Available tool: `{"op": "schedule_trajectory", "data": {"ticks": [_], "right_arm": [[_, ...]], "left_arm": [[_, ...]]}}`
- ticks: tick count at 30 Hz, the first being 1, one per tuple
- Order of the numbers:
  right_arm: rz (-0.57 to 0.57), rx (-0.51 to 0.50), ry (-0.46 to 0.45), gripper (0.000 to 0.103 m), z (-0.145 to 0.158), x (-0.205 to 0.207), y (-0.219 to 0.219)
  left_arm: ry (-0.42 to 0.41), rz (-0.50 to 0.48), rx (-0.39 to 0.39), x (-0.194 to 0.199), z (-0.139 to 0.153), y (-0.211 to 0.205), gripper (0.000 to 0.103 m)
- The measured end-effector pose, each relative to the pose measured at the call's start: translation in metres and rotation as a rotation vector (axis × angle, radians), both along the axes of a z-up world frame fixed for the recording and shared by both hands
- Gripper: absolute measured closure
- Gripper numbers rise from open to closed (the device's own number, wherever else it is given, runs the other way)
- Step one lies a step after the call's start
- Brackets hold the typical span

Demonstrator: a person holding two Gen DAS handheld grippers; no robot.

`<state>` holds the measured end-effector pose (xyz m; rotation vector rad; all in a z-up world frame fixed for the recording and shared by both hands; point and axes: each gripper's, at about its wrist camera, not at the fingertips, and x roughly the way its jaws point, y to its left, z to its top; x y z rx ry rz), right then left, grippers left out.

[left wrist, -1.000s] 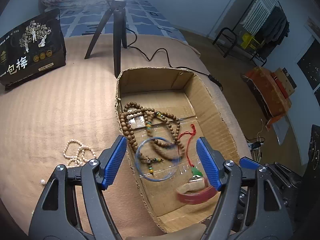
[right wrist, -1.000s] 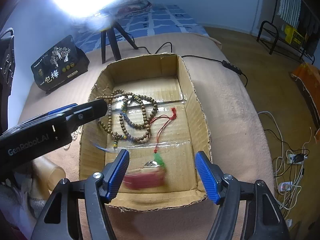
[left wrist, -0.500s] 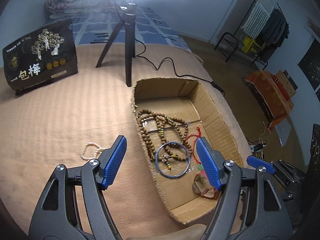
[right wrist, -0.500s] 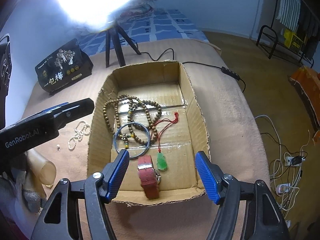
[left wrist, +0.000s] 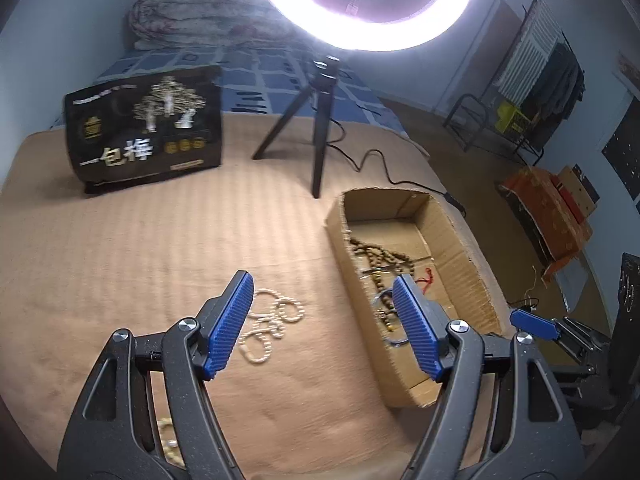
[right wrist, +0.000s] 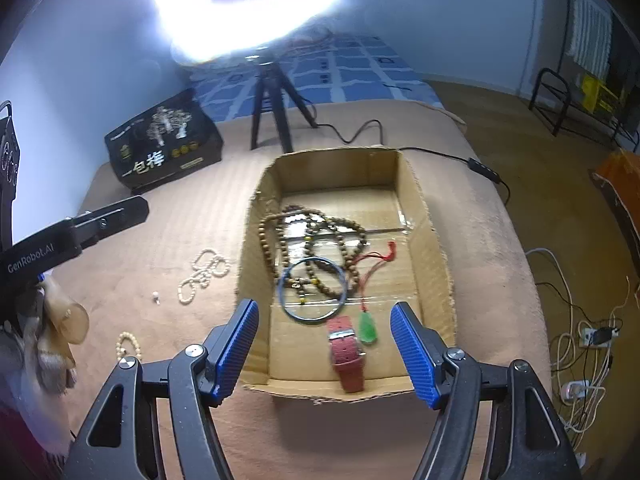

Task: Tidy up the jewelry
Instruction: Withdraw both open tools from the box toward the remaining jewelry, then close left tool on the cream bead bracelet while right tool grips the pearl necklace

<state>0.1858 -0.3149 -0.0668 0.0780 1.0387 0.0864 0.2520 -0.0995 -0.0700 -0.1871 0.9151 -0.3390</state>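
A cardboard box [right wrist: 436, 248] on the tan blanket holds a wooden bead necklace [right wrist: 320, 236], a blue bangle [right wrist: 313, 295], a red-strap watch [right wrist: 346, 354] and a green pendant on a red cord [right wrist: 368, 328]. The box also shows in the left wrist view [left wrist: 468, 256]. A white pearl strand [left wrist: 266, 326] lies on the blanket left of the box, also in the right wrist view [right wrist: 204, 274]. My left gripper [left wrist: 324, 328] is open and empty above the pearls. My right gripper [right wrist: 324, 352] is open and empty over the box's near end.
A black printed bag [left wrist: 146, 142] and a ring-light tripod [left wrist: 320, 120] stand behind the box, with a cable [right wrist: 452, 156] trailing right. A small bead bracelet [right wrist: 128, 344] and a loose white bead [right wrist: 156, 296] lie near the blanket's left front.
My left gripper has swung left, away from the box to over the pearl strand. The watch, blurred a second ago, now lies still in the box. My right gripper has pulled back slightly.
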Motion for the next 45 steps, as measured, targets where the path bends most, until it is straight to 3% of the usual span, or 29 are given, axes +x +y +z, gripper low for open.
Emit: {"op": "schedule_trajectory", "data": {"ticks": [15, 29, 32, 36, 45], "right_arm": [[0.091, 0.039, 0.0, 0.03, -0.003, 0.006, 0.055], [0.152, 0.073, 0.038, 0.03, -0.019, 0.018, 0.106], [0.157, 0.082, 0.05, 0.031, -0.022, 0.018, 0.114], [0.158, 0.098, 0.07, 0.031, -0.027, 0.02, 0.123], [0.164, 0.101, 0.116, 0.036, -0.042, 0.025, 0.139]], "left_arm": [[0.042, 0.015, 0.104, -0.024, -0.015, 0.076, 0.029], [0.135, -0.017, 0.145, -0.053, -0.051, 0.112, 0.029], [0.148, -0.022, 0.153, -0.06, -0.061, 0.117, 0.038], [0.188, 0.002, 0.103, -0.067, -0.078, 0.129, 0.047], [0.239, -0.006, 0.066, -0.075, -0.106, 0.132, 0.052]]}}
